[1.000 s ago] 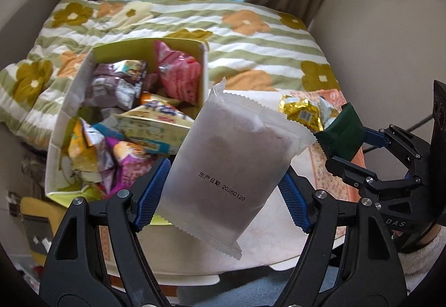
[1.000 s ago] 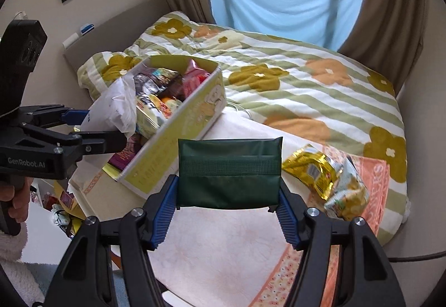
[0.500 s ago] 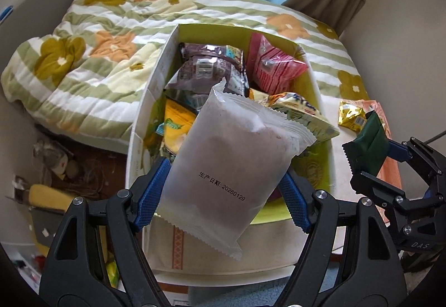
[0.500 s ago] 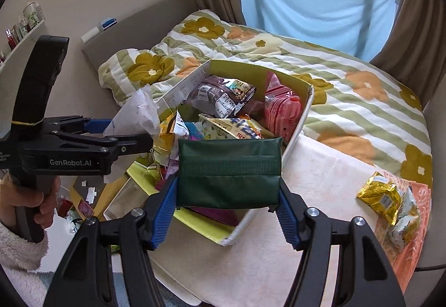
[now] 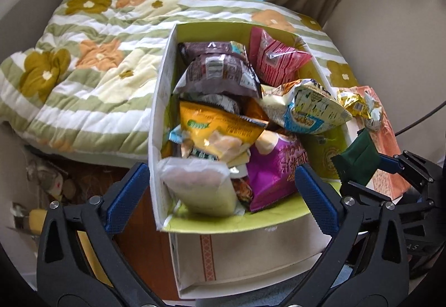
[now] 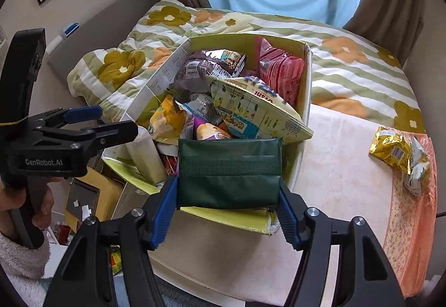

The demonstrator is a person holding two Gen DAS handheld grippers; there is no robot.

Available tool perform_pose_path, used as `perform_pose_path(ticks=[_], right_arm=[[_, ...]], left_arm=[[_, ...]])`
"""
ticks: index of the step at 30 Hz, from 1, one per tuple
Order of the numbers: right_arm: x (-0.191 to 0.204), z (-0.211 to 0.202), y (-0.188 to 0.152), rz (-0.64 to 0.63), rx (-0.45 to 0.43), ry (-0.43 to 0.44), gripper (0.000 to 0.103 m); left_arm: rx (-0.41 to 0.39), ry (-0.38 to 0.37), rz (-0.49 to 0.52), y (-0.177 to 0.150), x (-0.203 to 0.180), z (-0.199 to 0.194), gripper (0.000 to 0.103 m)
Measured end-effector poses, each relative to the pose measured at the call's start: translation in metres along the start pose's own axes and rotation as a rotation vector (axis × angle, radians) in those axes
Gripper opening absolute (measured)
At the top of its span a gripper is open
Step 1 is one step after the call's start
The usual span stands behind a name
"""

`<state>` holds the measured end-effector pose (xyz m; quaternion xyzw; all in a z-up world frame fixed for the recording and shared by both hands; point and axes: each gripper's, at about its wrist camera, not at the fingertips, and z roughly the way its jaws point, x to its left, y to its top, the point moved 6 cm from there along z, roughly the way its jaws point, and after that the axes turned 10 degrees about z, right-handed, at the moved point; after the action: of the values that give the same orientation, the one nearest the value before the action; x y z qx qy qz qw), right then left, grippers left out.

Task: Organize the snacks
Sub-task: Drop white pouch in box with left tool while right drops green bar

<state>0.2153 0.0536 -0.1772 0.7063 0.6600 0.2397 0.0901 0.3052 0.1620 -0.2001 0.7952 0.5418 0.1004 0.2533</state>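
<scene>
Our left gripper (image 5: pixel 220 195) tilts steeply down over the snack box (image 5: pixel 164 100), fingers spreading wide, the white packet (image 5: pixel 200 187) loose inside. Our right gripper (image 6: pixel 227 212), equally tilted, pinches a green pouch (image 6: pixel 228 170) above the box.

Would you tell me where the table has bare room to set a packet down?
The pale table is bare between the snack box and the gold packets, and in front of the box. The box itself is crammed.
</scene>
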Motion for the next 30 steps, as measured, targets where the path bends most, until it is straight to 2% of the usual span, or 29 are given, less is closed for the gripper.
perform_pose_path(ticks=[5,9,10,14,22,30], right_arm=[[-0.001,0.008,0.003,0.034,0.007,0.014,0.061],[0.000,0.015,0.008,0.070,0.015,0.036,0.063],[0.001,0.016,0.007,0.079,0.020,0.044,0.067],[0.000,0.017,0.003,0.111,0.001,0.060,0.093],[0.003,0.007,-0.001,0.112,-0.057,0.048,0.094],[0.004,-0.010,-0.003,0.109,-0.099,-0.022,0.094]], left_arm=[[-0.010,0.025,-0.053,-0.014,0.006,-0.008,0.103],[-0.006,0.029,-0.047,-0.016,0.008,-0.011,0.103],[-0.003,0.031,-0.046,-0.015,0.009,-0.010,0.103],[-0.002,0.004,-0.065,-0.017,0.012,-0.008,0.103],[0.013,0.010,-0.034,-0.025,0.014,-0.008,0.103],[-0.006,-0.003,0.017,-0.024,0.007,-0.013,0.103]])
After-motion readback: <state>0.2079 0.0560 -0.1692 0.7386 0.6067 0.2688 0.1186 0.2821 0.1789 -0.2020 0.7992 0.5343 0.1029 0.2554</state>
